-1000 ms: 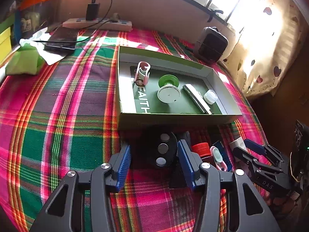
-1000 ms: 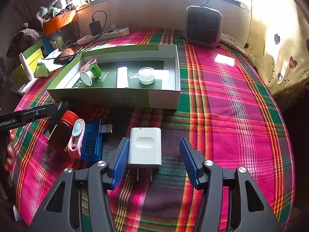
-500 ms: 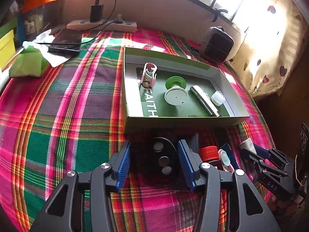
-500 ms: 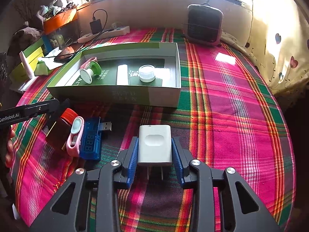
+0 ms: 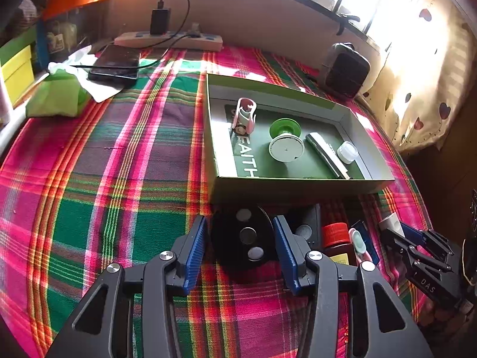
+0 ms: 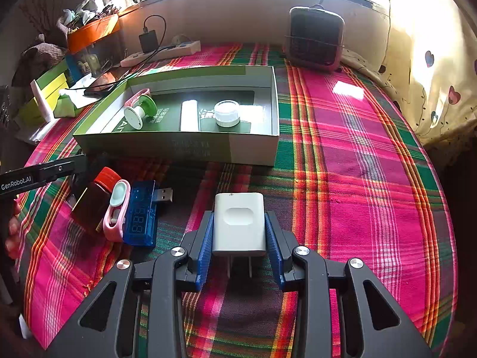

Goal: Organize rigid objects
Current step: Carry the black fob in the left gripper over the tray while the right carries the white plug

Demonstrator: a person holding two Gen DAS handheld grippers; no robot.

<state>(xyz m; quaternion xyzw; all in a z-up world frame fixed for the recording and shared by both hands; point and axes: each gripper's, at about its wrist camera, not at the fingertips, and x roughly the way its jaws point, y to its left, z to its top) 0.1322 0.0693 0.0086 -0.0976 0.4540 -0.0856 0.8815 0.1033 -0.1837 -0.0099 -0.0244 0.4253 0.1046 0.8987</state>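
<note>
A black disc [image 5: 241,238] with three silver dots lies on the plaid cloth just in front of the green box [image 5: 298,188]. My left gripper [image 5: 240,222] straddles the disc with its jaws closing; a thin gap still shows at the left pad [image 5: 196,247]. My right gripper [image 6: 239,217] is shut on a white plug adapter [image 6: 239,226], whose prongs point back toward the camera. Left of it lie a blue USB meter [image 6: 140,214], a pink clip [image 6: 116,211] and a red-capped brown bottle [image 6: 95,200]. Inside the box [image 6: 179,146] are a green spool [image 5: 286,144], a silver bar, a white cap and a pink clip.
A black square piece [image 5: 307,226] lies right of the disc. At the back are a power strip [image 5: 167,40], a phone [image 5: 114,67] on charge and a small heater [image 6: 314,38]. A green pouch [image 5: 56,98] sits at the left. A curtain hangs over the right edge.
The right gripper's jaws closed onto the white adapter. The left gripper tilted, so the black disc now sits between its fingers, and those fingers have narrowed.
</note>
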